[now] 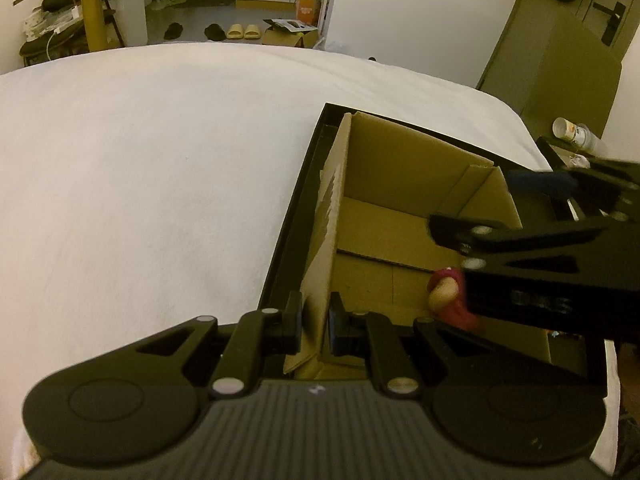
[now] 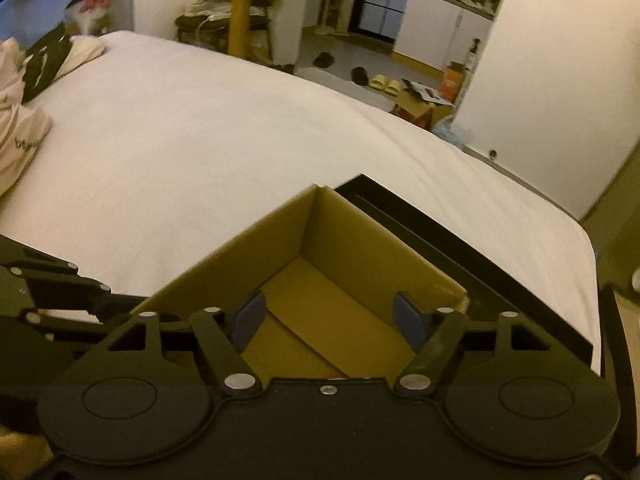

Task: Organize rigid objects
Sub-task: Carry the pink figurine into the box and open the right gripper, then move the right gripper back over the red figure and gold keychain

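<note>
An open cardboard box (image 1: 380, 168) sits in a black tray (image 1: 296, 200) on a white bed. My left gripper (image 1: 314, 326) is shut on the box's near left wall flap (image 1: 324, 248). A pink and tan toy (image 1: 446, 292) lies on the box floor at the right, partly hidden by the right gripper's body. My right gripper (image 2: 328, 320) is open and empty above the box (image 2: 352, 236); it also shows in the left wrist view (image 1: 472, 204) over the box's right wall. The left gripper's body (image 2: 52, 280) shows at the left of the right wrist view.
The white bed sheet (image 1: 140, 168) spreads left and ahead. Clothes (image 2: 20, 92) lie at its far left. A black tray rim (image 2: 460, 236) runs beside the box. Cups (image 1: 576, 134) stand on a stand to the right. A door (image 1: 560, 48) is beyond.
</note>
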Available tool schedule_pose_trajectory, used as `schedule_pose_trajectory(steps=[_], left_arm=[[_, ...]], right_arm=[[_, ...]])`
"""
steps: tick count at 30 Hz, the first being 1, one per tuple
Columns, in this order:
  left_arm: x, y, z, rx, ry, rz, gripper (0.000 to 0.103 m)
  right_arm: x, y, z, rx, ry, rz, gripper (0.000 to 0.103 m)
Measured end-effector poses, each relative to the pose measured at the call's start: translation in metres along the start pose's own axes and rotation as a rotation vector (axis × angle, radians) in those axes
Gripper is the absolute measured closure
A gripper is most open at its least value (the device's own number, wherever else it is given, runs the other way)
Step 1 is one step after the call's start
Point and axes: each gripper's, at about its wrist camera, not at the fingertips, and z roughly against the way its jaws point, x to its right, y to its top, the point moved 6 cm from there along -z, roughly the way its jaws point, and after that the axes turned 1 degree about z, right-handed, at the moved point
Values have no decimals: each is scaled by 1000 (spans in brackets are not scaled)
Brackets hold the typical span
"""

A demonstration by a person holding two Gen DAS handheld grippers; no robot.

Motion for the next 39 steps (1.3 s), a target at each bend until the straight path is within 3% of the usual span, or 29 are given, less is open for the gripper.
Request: schedule_pose_trajectory(steps=[18, 39], left_arm=[[7, 0, 2, 3, 0, -30, 92], [3, 2, -4, -1, 41, 4, 92]], right_arm=[[50, -45, 42, -28, -62, -171, 27], [88, -99, 45, -97, -171, -200, 28]])
